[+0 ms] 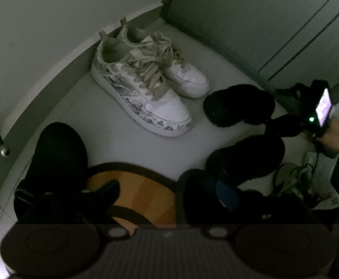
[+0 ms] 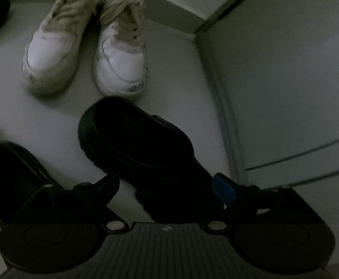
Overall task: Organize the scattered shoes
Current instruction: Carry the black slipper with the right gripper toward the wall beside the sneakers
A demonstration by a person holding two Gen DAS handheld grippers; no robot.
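– Looking along the right gripper (image 2: 166, 186), what sits nearest?

– The black chunky shoe (image 2: 134, 139). Its heel end lies between the fingers, toe pointing away over the floor (image 2: 53, 121). The jaws are spread wide and the left finger (image 2: 109, 183) shows a strip of floor between it and the shoe, so I'd say nothing is pinched yet.

– And the left gripper (image 1: 167, 190)?

– Spread too, hovering over an orange mat (image 1: 134, 193). In this gloom I see nothing clamped in it.

– How would that shoe handle?

– My guess is heavy for its size. The thick sole looks stiff, the upper softer and likely to fold. I'd take it across the heel, low, where sole meets upper, so it doesn't swing toe-down.

– Slippery?

– Too dark to judge the finish.

– Its mate?

– The second black shoe (image 2: 14, 174) lies just to the left, apart from the first and angled differently.

– Farther out?

– The white sneakers (image 2: 123, 62) stand side by side at the floor's far edge, heels to the wall, near the corner by the cabinet (image 2: 285, 69). Light and soft-collared, I'd think; the loose laces could snag.
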